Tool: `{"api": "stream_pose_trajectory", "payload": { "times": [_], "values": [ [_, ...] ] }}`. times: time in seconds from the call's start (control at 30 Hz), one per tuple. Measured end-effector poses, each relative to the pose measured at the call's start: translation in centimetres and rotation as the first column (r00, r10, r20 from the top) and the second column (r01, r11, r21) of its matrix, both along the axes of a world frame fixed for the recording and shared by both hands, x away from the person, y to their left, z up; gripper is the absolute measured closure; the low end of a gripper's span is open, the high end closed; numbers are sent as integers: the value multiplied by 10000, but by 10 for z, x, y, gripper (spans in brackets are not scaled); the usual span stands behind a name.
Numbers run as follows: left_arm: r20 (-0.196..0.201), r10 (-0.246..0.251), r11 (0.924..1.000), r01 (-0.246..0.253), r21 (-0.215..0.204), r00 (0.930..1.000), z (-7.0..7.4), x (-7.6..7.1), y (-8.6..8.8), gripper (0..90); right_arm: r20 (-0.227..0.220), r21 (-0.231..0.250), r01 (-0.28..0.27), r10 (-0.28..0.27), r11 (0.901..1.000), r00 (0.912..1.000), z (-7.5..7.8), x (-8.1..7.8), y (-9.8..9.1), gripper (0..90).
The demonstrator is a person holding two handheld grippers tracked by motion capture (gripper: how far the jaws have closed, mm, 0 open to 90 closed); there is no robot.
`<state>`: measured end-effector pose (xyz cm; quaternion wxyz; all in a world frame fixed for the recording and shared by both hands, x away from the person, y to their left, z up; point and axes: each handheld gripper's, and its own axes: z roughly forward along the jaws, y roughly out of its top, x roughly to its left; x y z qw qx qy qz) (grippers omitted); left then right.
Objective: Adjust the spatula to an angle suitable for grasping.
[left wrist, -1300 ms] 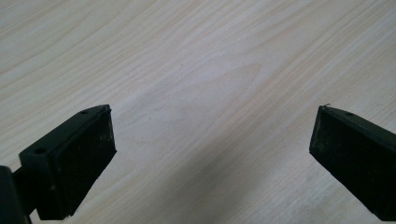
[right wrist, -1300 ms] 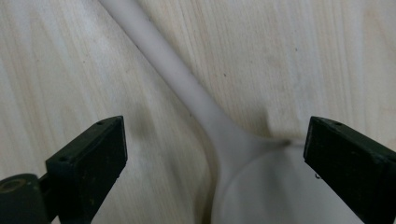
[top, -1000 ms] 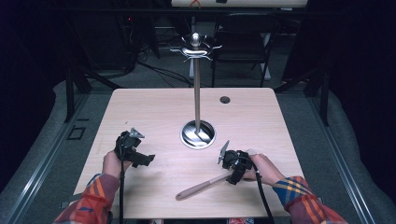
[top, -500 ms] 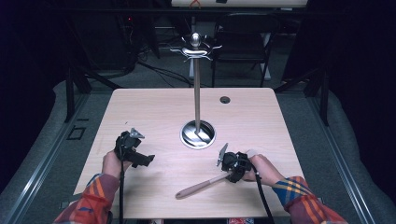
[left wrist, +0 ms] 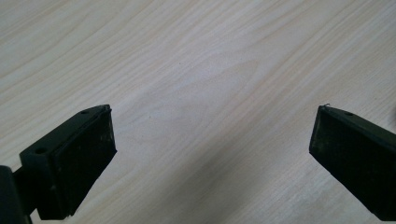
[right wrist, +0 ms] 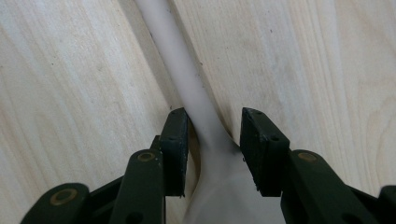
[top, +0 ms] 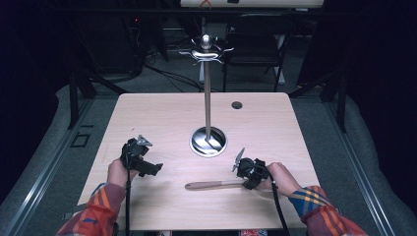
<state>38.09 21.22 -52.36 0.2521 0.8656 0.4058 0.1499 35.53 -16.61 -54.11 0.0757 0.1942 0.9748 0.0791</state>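
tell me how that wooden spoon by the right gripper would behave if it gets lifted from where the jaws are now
The wooden spoon looks rigid, so it probably won't flex. The right gripper straddles the neck where handle meets bowl, with gaps on both sides, so most of the long handle lies beyond the jaws and would likely droop when lifted. The neck looks smooth and rounded, so it may twist in the grip.

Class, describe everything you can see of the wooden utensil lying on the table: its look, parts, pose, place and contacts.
The wooden utensil lies flat on the pale table, near the front edge, ahead of the metal stand's base. Its long, smooth, rounded handle points toward the person's left. In the right gripper view it looks pale and widens near the neck. The right hand-held gripper straddles that neck, jaws close on either side but not clearly gripping.
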Motion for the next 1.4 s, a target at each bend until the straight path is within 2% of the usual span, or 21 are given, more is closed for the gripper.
{"api": "stream_pose_trajectory", "payload": {
  "times": [0.07,0.1,0.3,0.37,0.4,0.43,0.47,0.5,0.53,0.7,0.73,0.83,0.87,0.9,0.93,1.0,1.1,1.13,1.2,1.37,1.4],
  "values": [
    [2,7,10000,-7,34,10000,0,0,0,1,-2,-141,22,-22,9999,10000,1,0,-1,627],
    [1,2,10000,-2,33,10000,0,0,0,1,-43,-34,111,-111,9999,9999,0,0,-1,628],
    [4,-6,10000,6,33,10000,0,0,0,2,-99,-101,586,-587,9982,9982,1,1,-4,643],
    [17,-5,10000,5,36,10000,0,0,0,2,68,-250,624,-623,9977,9980,3,0,-5,648],
    [9,-9,10000,9,42,10000,0,0,0,2,46,-79,730,-730,9973,9973,2,0,-7,648],
    [6,-12,10000,12,40,10000,0,0,0,2,52,-207,821,-820,9964,9966,3,0,-8,648],
    [10,-4,10000,4,61,10000,0,0,0,2,2,-74,1000,-1000,9950,9950,3,1,-10,648],
    [10,-4,10000,4,61,10000,0,0,0,2,2,-74,1000,-1000,9950,9950,3,1,-10,648],
    [23,13,10000,-13,85,10000,0,-1,-1,2,-79,-85,1294,-1295,9916,9915,3,2,-11,649],
    [33,45,9999,-46,96,10000,1,-1,0,2,-166,-126,1770,-1772,9841,9840,3,2,-14,648],
    [40,42,9999,-42,101,10000,1,-1,0,2,-113,-361,1830,-1835,9825,9830,4,2,-15,646],
    [23,24,9999,-24,106,10000,0,0,-1,2,-129,-191,1774,-1776,9840,9840,4,1,-16,642],
    [16,21,9999,-21,108,10000,0,0,-1,2,36,-198,1613,-1613,9867,9869,5,0,-15,646],
    [23,25,9999,-25,135,10000,0,0,-1,2,199,31,1474,-1474,9891,9889,6,-2,-12,639],
    [21,5,9999,-5,119,10000,0,0,-2,2,199,31,1474,-1474,9891,9889,6,-2,-12,639],
    [26,5,9999,-5,119,10000,0,0,-2,2,494,-147,1203,-1195,9926,9916,6,-2,-7,639],
    [47,26,9999,-27,141,10000,1,-1,-1,3,382,-245,1133,-1124,9933,9929,6,-1,-7,675],
    [54,59,9999,-60,162,10000,1,-1,-1,3,199,45,1206,-1207,9927,9925,3,-1,-8,695],
    [37,29,9999,-30,168,10000,0,0,-1,4,212,-197,1212,-1208,9924,9925,5,-2,-9,708],
    [44,23,9998,-24,176,10000,1,-1,-1,5,147,-102,1441,-1439,9895,9895,5,-2,-12,724],
    [60,37,9998,-38,179,10000,1,-1,-1,5,221,-257,1480,-1475,9886,9888,5,-1,-13,730]
  ]
}}
